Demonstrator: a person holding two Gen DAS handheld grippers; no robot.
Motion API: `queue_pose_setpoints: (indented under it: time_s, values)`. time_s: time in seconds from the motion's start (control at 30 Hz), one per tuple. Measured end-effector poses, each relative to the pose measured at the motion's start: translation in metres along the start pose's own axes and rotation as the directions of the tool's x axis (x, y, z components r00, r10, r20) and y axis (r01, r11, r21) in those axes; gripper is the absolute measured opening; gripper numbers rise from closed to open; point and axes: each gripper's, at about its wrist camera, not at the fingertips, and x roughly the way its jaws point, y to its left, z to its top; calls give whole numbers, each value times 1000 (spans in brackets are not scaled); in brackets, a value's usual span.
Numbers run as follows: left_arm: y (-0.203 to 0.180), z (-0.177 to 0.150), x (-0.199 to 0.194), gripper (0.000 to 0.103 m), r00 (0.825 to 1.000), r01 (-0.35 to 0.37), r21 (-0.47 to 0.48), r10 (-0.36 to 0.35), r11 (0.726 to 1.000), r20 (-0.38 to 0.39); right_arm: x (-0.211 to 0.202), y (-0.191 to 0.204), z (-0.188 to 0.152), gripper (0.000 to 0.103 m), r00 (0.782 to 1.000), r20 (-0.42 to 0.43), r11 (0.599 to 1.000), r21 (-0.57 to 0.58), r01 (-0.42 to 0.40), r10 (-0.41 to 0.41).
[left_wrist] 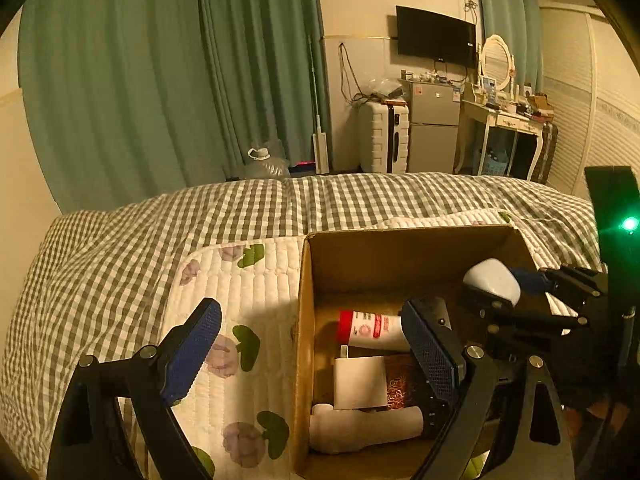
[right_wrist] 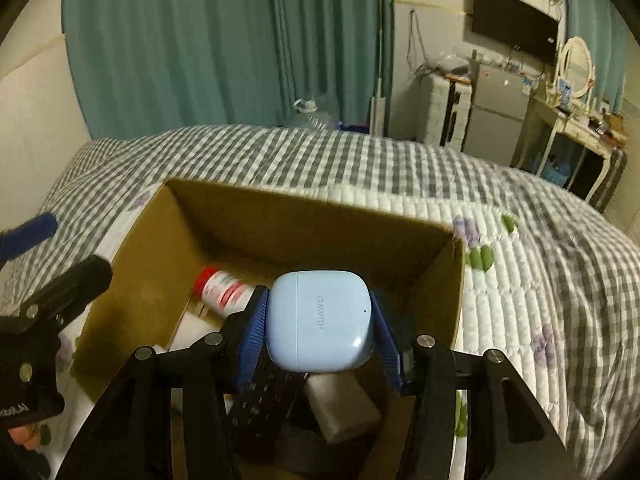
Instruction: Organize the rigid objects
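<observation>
Left gripper (left_wrist: 310,354): fingers spread wide, nothing between, straddling near left wall of cardboard box (right_wrist: 132,236). Right gripper (right_wrist: 320,320): fingers clamped on pale blue earbud case (right_wrist: 320,320), held over box; red-capped bottle (right_wrist: 222,290) below, left of fingers.

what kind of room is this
Most likely a bedroom, perhaps a small studio. A bed with a checked quilt fills the foreground, a dressing table with an oval mirror stands by the far wall, and a wall-mounted tv hangs above a small fridge.
</observation>
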Motion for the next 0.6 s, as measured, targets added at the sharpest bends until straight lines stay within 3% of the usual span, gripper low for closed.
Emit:
queue_pose_setpoints:
  time_s: [0.03, 0.1, 0.33, 0.47, 0.6]
  values:
    - [1, 0, 1, 93, 1000, -3, -6, 3, 1000, 2, 0, -1, 2, 66, 1000, 2, 1000, 4, 10, -10]
    - [5, -2, 0, 93, 1000, -8, -22, 8, 1000, 10, -8, -2, 5, 76, 999, 34, 999, 20, 32, -32]
    - [10, 7, -30, 93, 999, -4, -67, 6, 998, 38, -62, -3, 10, 76, 993, 105, 998, 26, 54, -56]
    - [2, 20, -79, 94, 995, -2, -59, 8, 998, 104, -109, 0, 15, 76, 984, 156, 996, 18, 84, -86]
    - [-2, 31, -134, 103, 981, -7, -53, 17, 999, 191, -169, 2, 19, 76, 971, 217, 995, 23, 97, -100]
